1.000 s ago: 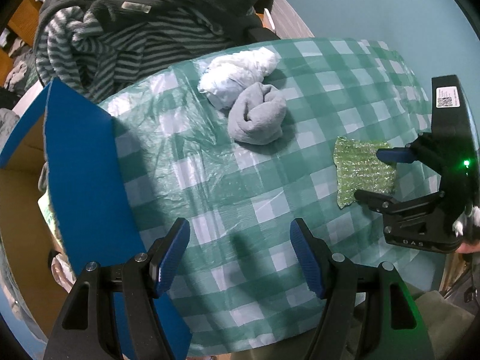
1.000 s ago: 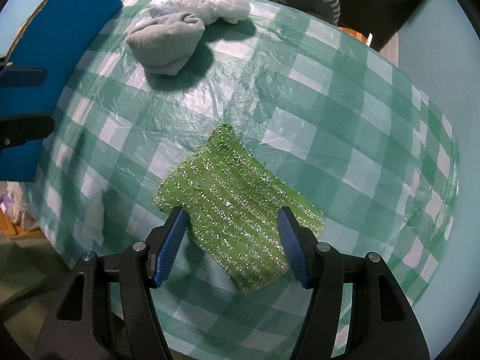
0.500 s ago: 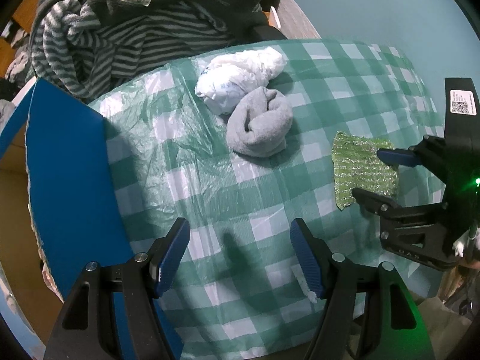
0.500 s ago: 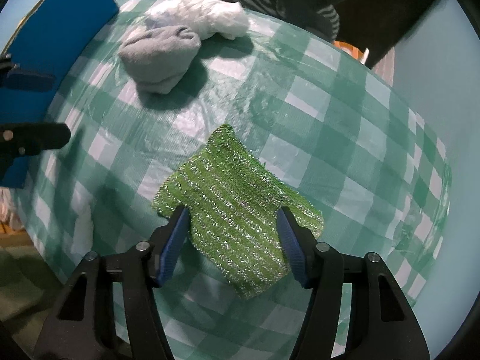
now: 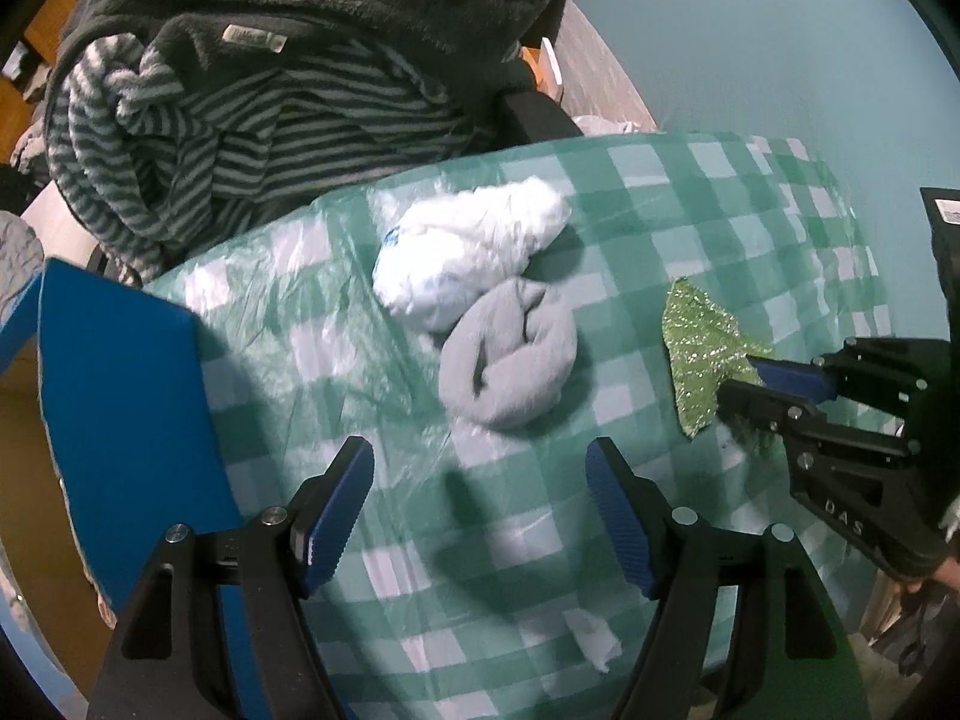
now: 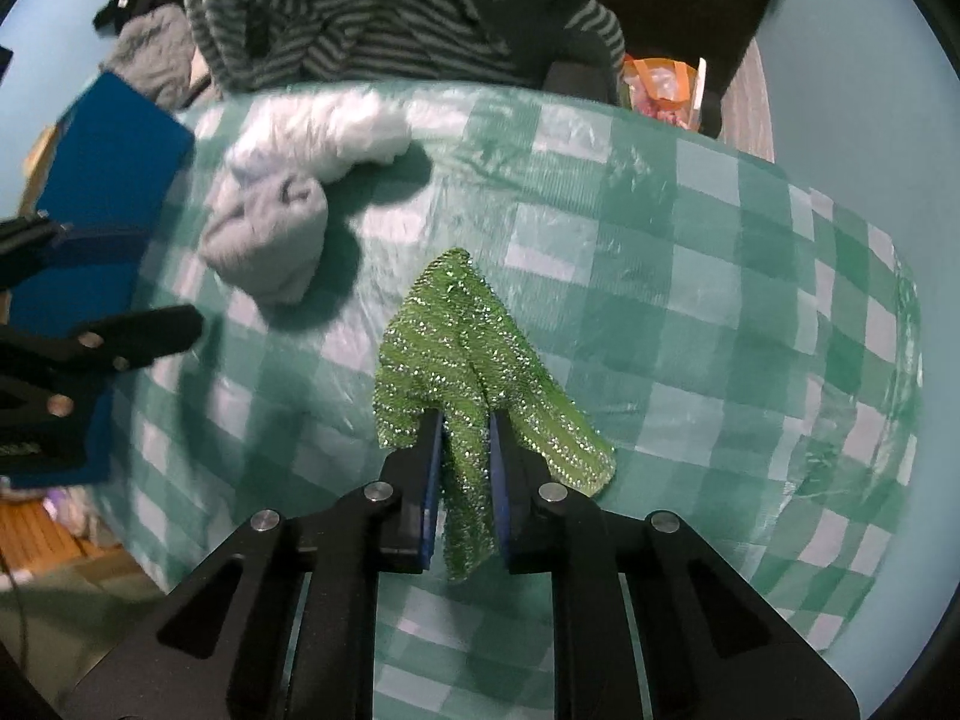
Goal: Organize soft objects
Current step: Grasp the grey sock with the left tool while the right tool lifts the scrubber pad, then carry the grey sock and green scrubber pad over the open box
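My right gripper [image 6: 467, 420] is shut on a sparkly green cloth [image 6: 462, 348], which is pinched into a fold and lifted off the checked table; it also shows in the left wrist view [image 5: 696, 354], with the right gripper [image 5: 744, 378] at the right. A rolled grey sock [image 5: 510, 360] and a crumpled white cloth [image 5: 468, 252] lie together at the table's far side; they show in the right wrist view too, grey sock [image 6: 270, 240], white cloth [image 6: 324, 126]. My left gripper [image 5: 480, 480] is open and empty, just in front of the grey sock.
A blue-lined cardboard box [image 5: 120, 396] stands at the table's left edge. A pile of striped and dark fleece clothes [image 5: 240, 90] sits behind the table [image 5: 780, 228]. A small white scrap [image 5: 594, 642] lies near the front edge. A teal wall is at the right.
My right gripper has closed on the green cloth and bunched it up off the table. My left gripper has moved forward, closer to the grey sock.
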Demonstrator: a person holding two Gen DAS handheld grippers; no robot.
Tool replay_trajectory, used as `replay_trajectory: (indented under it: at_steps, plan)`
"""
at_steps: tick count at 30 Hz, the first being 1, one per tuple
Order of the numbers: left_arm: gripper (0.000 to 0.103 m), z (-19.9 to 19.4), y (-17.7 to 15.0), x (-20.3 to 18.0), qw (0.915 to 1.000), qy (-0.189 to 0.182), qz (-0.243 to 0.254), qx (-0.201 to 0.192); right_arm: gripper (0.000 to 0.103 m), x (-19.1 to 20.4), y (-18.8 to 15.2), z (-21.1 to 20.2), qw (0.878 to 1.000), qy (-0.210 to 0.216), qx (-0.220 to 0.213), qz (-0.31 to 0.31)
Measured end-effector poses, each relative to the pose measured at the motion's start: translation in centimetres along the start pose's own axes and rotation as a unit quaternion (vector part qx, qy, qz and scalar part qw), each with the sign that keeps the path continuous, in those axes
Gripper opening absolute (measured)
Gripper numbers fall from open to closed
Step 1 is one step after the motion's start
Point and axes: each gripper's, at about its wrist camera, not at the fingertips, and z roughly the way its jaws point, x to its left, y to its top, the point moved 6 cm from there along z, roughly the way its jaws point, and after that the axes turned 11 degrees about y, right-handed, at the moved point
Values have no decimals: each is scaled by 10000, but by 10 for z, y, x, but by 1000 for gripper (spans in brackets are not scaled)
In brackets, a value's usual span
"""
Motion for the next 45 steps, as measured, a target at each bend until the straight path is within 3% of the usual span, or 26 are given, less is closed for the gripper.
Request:
replay_trajectory:
  at_steps: [23, 27, 31, 45]
  plan:
    - [77, 36, 23, -2, 9974, -100, -612, 356, 13, -8, 24, -28, 9974, 243, -520, 428]
    - [50, 42, 23, -3, 9973, -114, -596, 422, 13, -6, 25, -32, 9973, 273, -556, 402]
    - [34, 41, 21, -3, 9978, -125, -541, 357, 13, -4, 25, -36, 9969, 292, -609, 393]
    - [30, 13, -7, 0, 9985, -160, -497, 153, 13, 11, 30, -55, 9958, 339, -785, 314]
